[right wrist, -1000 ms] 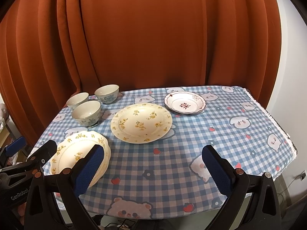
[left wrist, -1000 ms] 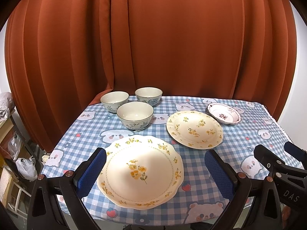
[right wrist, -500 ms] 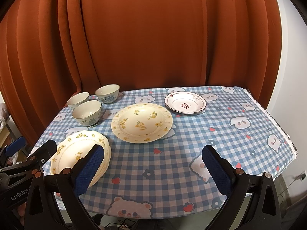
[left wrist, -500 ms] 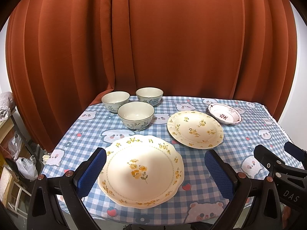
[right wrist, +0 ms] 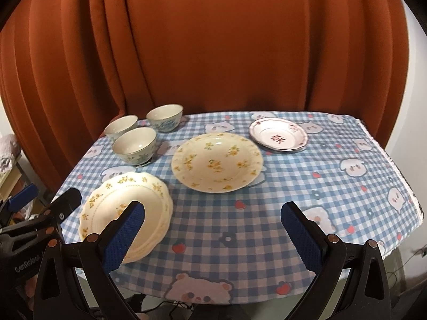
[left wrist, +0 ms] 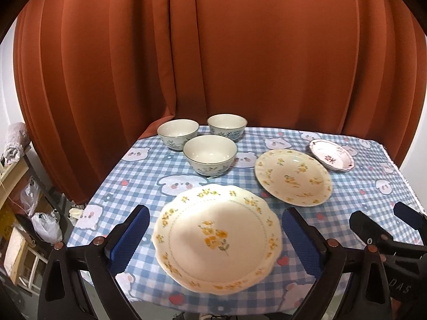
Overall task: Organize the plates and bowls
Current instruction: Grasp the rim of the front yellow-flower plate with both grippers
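Cream scalloped plate [left wrist: 217,236] with yellow flowers lies on worktop [right wrist: 333,186] near front-left edge, directly ahead of left hand-held gripper [left wrist: 214,242], framed between its spread, empty jaws; left is nearer. Right hand-held gripper [right wrist: 212,236] also released, over bare cloth. Round plate [right wrist: 216,162] mid-worktop, three bowls [left wrist: 210,154] far left. Readable: "GenRobot" on left tool, "DAS" on right.

Three bowls [left wrist: 210,154], three plates [left wrist: 217,234]
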Demonstrator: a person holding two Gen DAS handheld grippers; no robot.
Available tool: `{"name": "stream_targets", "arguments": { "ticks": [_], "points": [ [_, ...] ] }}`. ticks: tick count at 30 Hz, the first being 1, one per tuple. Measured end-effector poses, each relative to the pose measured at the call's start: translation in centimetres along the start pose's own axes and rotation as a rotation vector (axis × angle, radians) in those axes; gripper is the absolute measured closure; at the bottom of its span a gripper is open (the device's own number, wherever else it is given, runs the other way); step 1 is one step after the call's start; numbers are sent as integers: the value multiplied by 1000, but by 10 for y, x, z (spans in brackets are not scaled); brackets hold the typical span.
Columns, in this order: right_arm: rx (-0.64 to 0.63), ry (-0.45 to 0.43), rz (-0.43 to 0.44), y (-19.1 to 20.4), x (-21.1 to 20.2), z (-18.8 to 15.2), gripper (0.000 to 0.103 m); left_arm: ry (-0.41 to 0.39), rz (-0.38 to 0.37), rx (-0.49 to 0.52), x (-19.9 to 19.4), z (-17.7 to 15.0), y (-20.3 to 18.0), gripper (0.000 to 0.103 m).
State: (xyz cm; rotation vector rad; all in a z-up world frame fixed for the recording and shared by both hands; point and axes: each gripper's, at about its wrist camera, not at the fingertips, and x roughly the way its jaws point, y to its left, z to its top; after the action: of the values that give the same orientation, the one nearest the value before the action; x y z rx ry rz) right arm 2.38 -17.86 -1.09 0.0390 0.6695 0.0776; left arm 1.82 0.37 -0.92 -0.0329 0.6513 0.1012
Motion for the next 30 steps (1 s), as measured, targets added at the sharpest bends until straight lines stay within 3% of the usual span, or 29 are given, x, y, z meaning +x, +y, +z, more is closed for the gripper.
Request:
{"name": "stream_targets", "arguments": {
  "ticks": [3, 12, 20, 30],
  "points": [
    [-5, 27, 1, 10, 16, 5, 0, 14, 6, 22, 16, 4, 6, 5],
    [14, 132, -24, 37, 79, 17, 1, 156, -5, 43, 87, 13, 30, 11],
    [32, 281, -15, 60, 142, 7, 10, 328, -18, 31, 140, -7, 49, 15],
    [26, 418, 1, 82, 194, -15, 25, 446, -47, 11, 179, -25, 65, 21]
  ]
}}
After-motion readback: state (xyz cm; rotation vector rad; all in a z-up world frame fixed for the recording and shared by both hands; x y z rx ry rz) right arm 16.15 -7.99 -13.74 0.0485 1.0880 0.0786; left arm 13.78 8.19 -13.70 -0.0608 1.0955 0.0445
